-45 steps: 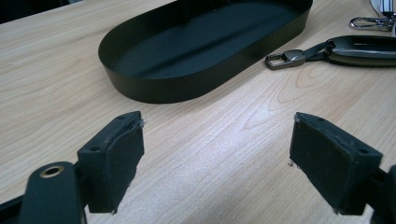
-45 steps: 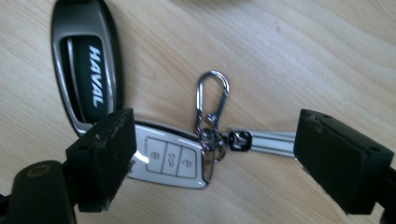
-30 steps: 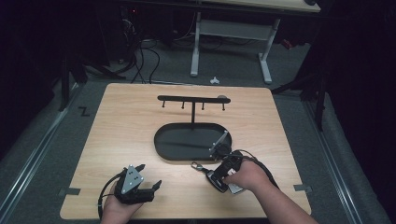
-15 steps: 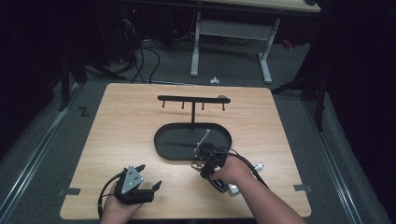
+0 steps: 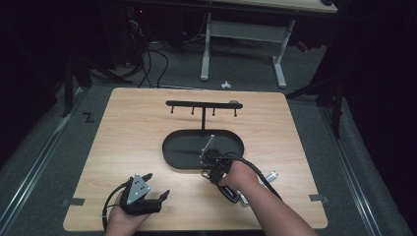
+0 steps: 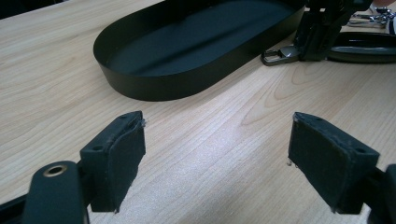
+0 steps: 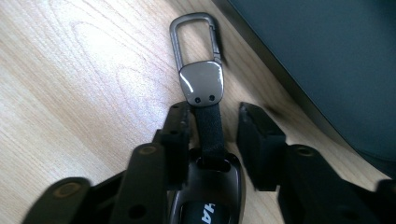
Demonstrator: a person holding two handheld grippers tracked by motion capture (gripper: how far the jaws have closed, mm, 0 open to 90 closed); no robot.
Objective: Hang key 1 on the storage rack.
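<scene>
1. My left hand-held gripper (image 5: pixel 156 187) rests at the near left of the bench (image 5: pixel 123 132), its jaws spread wide with bare wood between them.
2. The key fob (image 7: pixel 205 116) lies on the bench just near of the black oval tray (image 5: pixel 172 150), right of centre. It has a glossy dark body, a black strap, a shiny grey metal cap and a grey carabiner clip.
3. Its long axis runs away from my right hand-held gripper (image 7: pixel 212 140), clip end pointing outward alongside the tray wall.
4. That gripper's jaws have just been closing and straddle the strap; one pad touches it, the other stands clear, so not yet clenched.
</scene>
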